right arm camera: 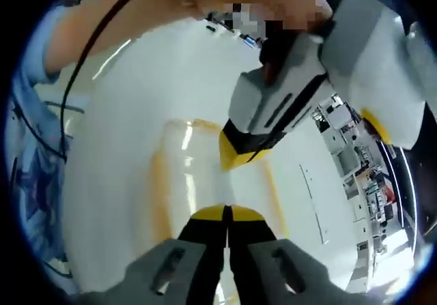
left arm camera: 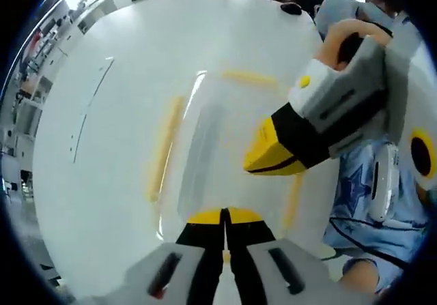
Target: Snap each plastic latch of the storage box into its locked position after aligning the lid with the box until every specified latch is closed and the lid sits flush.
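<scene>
A clear plastic storage box point(left arm camera: 205, 131) with a yellow-trimmed lid lies on a white table point(left arm camera: 116, 182). Yellow latch strips run along its sides point(left arm camera: 164, 148) point(left arm camera: 249, 78) point(left arm camera: 292, 199). My left gripper point(left arm camera: 224, 216) is shut, its yellow-tipped jaws together over the box's near edge. My right gripper point(left arm camera: 268, 153) comes in from the right, also shut, its tip on or just above the lid. In the right gripper view, the box point(right arm camera: 191, 182) lies ahead under my shut right gripper point(right arm camera: 225, 213), and the left gripper point(right arm camera: 239, 151) reaches down from the upper right onto the lid.
A person in a light blue star-patterned shirt point(left arm camera: 362, 182) stands at the table's right edge. A small black object point(left arm camera: 291, 8) sits at the far edge. A black cable point(right arm camera: 82, 66) hangs near the sleeve. Shelves and equipment point(right arm camera: 355, 162) lie beyond the table.
</scene>
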`<action>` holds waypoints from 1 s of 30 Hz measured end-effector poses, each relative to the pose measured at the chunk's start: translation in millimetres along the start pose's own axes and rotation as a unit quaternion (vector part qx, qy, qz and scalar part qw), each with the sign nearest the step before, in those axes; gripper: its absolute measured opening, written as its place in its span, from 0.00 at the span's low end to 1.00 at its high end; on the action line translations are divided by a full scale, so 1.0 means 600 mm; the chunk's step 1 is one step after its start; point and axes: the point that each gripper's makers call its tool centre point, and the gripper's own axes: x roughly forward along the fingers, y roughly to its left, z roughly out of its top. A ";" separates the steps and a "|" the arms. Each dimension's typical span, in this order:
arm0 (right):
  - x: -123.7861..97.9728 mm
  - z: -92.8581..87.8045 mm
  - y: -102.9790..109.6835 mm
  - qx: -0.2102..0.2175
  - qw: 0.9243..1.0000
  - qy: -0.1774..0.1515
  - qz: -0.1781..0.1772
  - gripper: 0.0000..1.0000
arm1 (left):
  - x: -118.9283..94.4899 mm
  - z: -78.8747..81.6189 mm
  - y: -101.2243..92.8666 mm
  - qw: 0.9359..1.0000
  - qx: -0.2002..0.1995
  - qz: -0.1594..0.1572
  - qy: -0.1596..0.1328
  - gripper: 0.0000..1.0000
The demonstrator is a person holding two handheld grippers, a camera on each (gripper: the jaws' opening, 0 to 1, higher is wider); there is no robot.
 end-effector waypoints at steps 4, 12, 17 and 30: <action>-0.008 -0.002 0.009 0.021 0.999 -0.017 -0.033 0.00 | -0.002 0.002 0.006 1.000 0.001 -0.002 0.013 0.00; -0.028 0.004 0.028 0.037 0.994 -0.071 -0.072 0.00 | -0.001 0.001 0.005 1.000 -0.006 -0.009 0.025 0.00; -0.043 0.016 0.045 0.034 0.983 -0.122 -0.136 0.00 | 0.000 -0.003 0.001 0.999 -0.011 -0.019 0.033 0.00; -0.038 0.006 0.106 0.021 0.965 -0.133 -0.225 0.00 | 0.000 -0.005 0.000 0.999 -0.008 -0.034 0.030 0.01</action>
